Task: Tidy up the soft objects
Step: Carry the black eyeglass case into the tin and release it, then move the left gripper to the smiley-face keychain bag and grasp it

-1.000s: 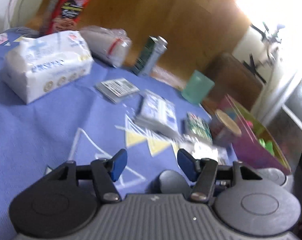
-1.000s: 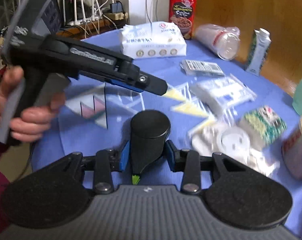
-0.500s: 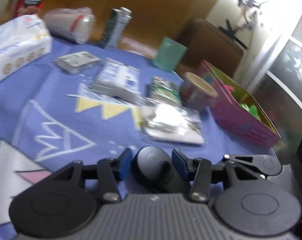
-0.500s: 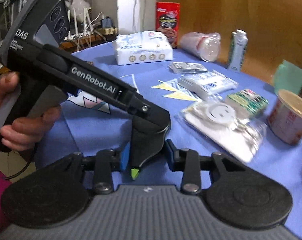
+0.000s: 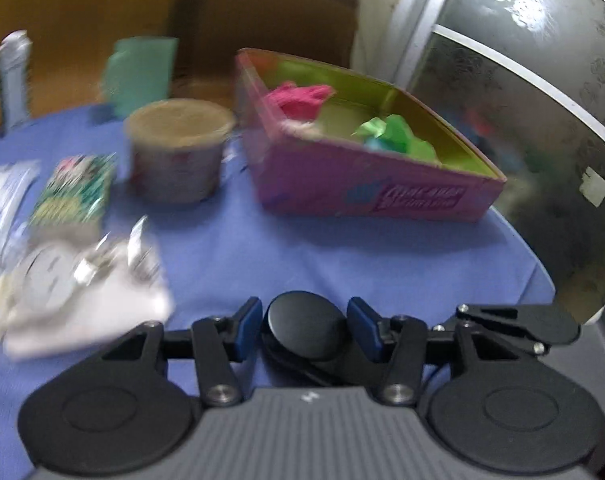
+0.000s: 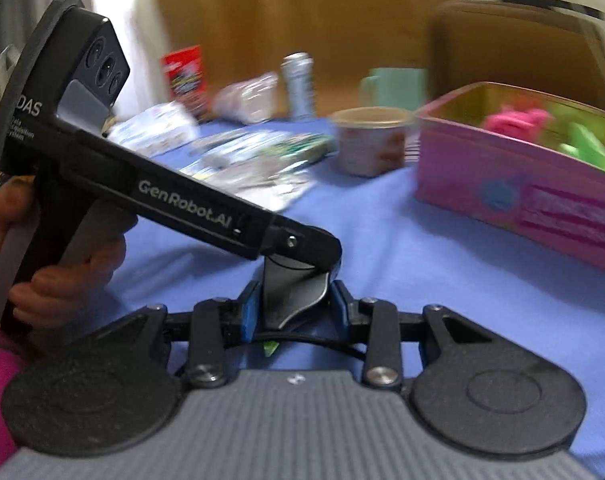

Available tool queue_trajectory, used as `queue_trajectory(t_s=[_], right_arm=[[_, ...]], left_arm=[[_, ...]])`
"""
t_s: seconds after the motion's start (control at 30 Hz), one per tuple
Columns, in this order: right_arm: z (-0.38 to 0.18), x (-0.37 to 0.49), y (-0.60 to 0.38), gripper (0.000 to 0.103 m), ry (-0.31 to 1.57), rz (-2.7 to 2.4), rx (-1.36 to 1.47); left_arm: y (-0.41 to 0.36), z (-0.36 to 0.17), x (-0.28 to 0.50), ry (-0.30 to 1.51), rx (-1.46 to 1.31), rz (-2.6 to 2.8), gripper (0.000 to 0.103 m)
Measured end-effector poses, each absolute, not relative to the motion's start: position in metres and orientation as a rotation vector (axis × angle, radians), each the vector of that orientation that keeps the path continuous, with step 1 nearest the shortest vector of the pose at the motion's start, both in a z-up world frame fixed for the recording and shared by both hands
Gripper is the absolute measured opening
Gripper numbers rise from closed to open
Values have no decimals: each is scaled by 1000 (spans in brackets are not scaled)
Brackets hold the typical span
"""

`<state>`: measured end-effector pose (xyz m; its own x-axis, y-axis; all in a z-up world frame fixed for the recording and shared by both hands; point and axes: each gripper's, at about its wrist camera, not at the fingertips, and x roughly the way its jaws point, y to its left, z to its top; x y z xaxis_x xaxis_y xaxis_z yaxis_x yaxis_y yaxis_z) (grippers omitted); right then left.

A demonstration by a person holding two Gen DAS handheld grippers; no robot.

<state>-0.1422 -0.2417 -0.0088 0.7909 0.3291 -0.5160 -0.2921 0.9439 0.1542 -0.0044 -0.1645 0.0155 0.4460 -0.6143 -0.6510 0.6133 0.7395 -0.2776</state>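
Note:
A black round-topped object (image 5: 304, 332) with a thin black cord sits between both grippers, just above the blue tablecloth (image 5: 342, 256). My left gripper (image 5: 304, 318) has its blue pads at the object's two sides, and its jaws are opening slightly. In the right wrist view my right gripper (image 6: 294, 308) is shut on the same black object (image 6: 290, 296), with the left gripper (image 6: 314, 246) reaching onto its top. Ahead stands an open pink box (image 5: 362, 196) holding a pink cloth (image 5: 298, 98) and a green cloth (image 5: 398, 136).
A paper cup (image 5: 178, 160), a green packet (image 5: 74, 188) and a clear bag with white contents (image 5: 74, 280) lie left of the box. A teal cup (image 5: 140, 72) and a carton (image 5: 12, 76) stand behind. A person's hand (image 6: 62, 272) holds the left gripper. The table edge curves at right.
Both views have swung right along the table, from the tissue pack toward the pink box. The left jaws, open and empty a second ago, now stand around the black object.

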Motion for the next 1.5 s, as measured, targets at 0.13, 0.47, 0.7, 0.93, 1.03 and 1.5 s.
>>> queue_trajectory(t_s=[0.13, 0.47, 0.7, 0.93, 1.03, 1.5], right_arm=[[10, -150, -256, 40, 435, 243, 54], [39, -94, -311, 40, 279, 78, 59], [26, -30, -353, 40, 365, -63, 92], [18, -6, -365, 50, 377, -188, 32], [19, -19, -361, 50, 355, -182, 43], [38, -66, -283, 50, 251, 148, 124]], left_arm=[[-192, 54, 0, 694, 34, -799, 47], [-261, 80, 69, 607, 1, -775, 50], [-259, 64, 82, 648, -75, -732, 53], [-224, 68, 60, 604, -114, -748, 52], [-200, 70, 45, 582, -137, -767, 53], [2, 18, 10, 641, -308, -388, 53]])
